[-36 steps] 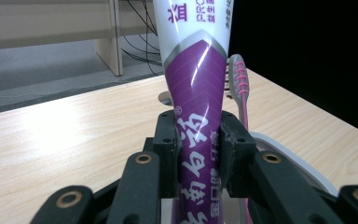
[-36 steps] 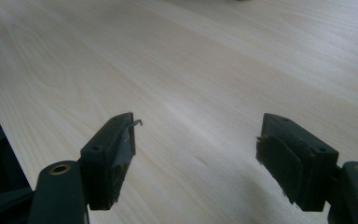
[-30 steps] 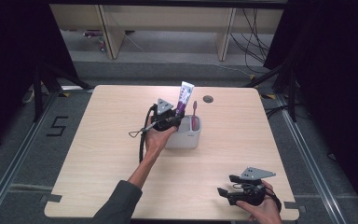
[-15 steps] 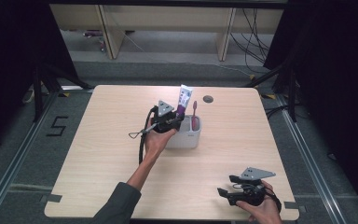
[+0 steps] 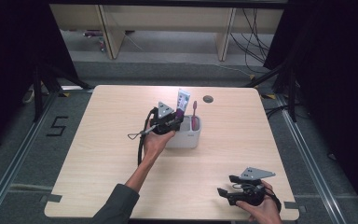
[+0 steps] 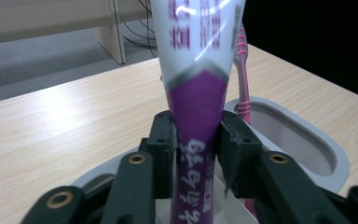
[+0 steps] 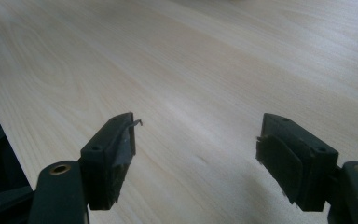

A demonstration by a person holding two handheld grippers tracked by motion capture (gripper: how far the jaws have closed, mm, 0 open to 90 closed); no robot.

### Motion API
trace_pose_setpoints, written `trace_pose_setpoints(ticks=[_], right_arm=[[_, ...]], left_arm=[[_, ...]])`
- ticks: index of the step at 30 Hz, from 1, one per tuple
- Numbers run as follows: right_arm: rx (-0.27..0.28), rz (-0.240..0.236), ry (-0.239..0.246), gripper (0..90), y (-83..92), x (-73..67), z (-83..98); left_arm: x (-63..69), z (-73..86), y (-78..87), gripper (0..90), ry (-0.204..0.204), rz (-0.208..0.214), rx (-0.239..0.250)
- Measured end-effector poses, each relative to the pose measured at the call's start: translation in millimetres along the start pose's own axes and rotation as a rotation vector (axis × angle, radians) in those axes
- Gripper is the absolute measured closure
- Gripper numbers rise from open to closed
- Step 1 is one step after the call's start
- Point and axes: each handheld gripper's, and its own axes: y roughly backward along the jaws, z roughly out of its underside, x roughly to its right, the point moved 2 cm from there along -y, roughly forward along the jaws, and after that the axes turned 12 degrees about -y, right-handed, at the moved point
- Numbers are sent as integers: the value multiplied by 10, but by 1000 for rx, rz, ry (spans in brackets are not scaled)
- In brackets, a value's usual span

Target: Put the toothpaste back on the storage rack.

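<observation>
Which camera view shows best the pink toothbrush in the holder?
The high view: the pink toothbrush stands whole in the white holder. In the left gripper view the toothpaste tube covers part of it. The right gripper view faces the table.

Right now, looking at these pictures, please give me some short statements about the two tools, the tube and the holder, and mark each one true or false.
1. The left tool is shut on the purple and white tube. True.
2. The tube lies flat on the table. False: it stands upright at the grey holder.
3. A pink toothbrush stands in the holder. True.
4. The right tool grips the toothbrush. False: it is open, with nothing between its jaws, near the table's front right corner.
5. The holder is at the table's front edge. False: it sits near the middle, toward the far side.
</observation>
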Motion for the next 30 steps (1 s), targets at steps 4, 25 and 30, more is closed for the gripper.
trace_pose_setpoints(ticks=[4,25,30], right_arm=[[-3,10,8,282,12,8,-4],[-3,13,8,281,13,10,-4],[-6,11,4,281,14,3,-3]], left_arm=[[9,16,0,633,-6,2,-9],[-93,-180,298,360,61,-50,43],[-123,-194,369,328,57,-46,43]])
